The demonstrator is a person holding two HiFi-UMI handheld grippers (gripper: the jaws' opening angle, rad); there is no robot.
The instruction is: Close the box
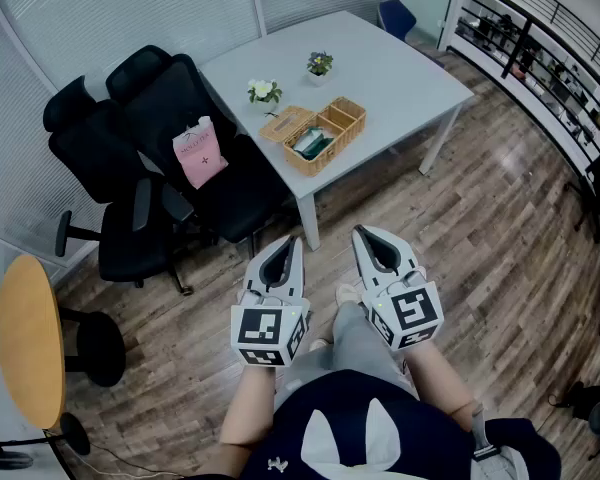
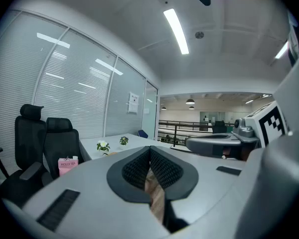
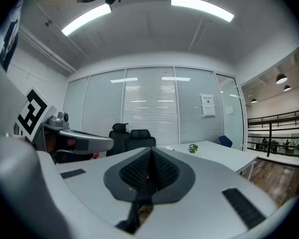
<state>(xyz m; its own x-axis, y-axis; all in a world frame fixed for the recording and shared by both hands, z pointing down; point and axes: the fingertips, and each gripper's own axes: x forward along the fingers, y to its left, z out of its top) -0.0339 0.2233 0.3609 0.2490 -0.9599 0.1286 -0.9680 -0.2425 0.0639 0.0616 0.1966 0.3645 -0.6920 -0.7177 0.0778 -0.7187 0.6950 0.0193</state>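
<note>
Wooden floor (image 1: 500, 228) under left tool (image 1: 292, 244) and right tool (image 1: 363, 234), level, closed

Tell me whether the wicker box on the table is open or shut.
Open: the wicker box on the table has its lid flipped back beside it, and its inside shows from above.

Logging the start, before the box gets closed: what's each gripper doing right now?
Left gripper: closed, holding nothing.
Right gripper: closed, holding nothing.
</note>
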